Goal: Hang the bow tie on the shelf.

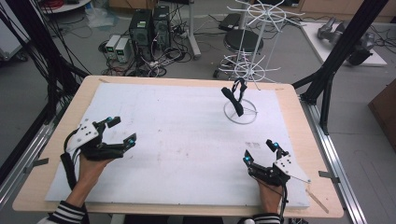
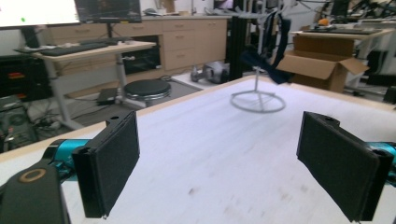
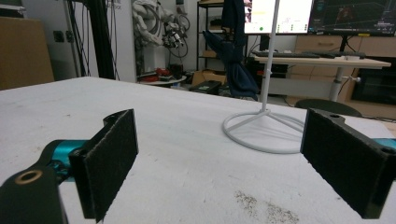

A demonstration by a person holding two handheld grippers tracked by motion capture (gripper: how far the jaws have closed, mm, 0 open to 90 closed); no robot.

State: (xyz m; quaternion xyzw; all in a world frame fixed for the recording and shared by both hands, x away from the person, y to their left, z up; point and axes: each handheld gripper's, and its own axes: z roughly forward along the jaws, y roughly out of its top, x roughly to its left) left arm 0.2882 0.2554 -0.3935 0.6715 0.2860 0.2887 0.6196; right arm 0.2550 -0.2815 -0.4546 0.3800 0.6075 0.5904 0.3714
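High view first, from the left edge of the table (image 1: pixel 42 186) across: the left gripper (image 1: pixel 122 129) rests near the front-left corner of the white mat (image 1: pixel 187 140), its jaws spread wide and grasping nothing; the right gripper (image 1: pixel 260 150) sits near the front-right corner, likewise released and empty. Both hands lie low on the mat, wrists at the front edge, jaws aimed toward the far edge. The dark strap (image 1: pixel 235 97) hangs on the white wire stand (image 1: pixel 243 112) toward the far-right part of the mat, well apart from both. To take it cleanly, I judge the nearer right gripper should approach level, close on the hanging fabric rather than the wire, and lift it clear without tipping the stand.
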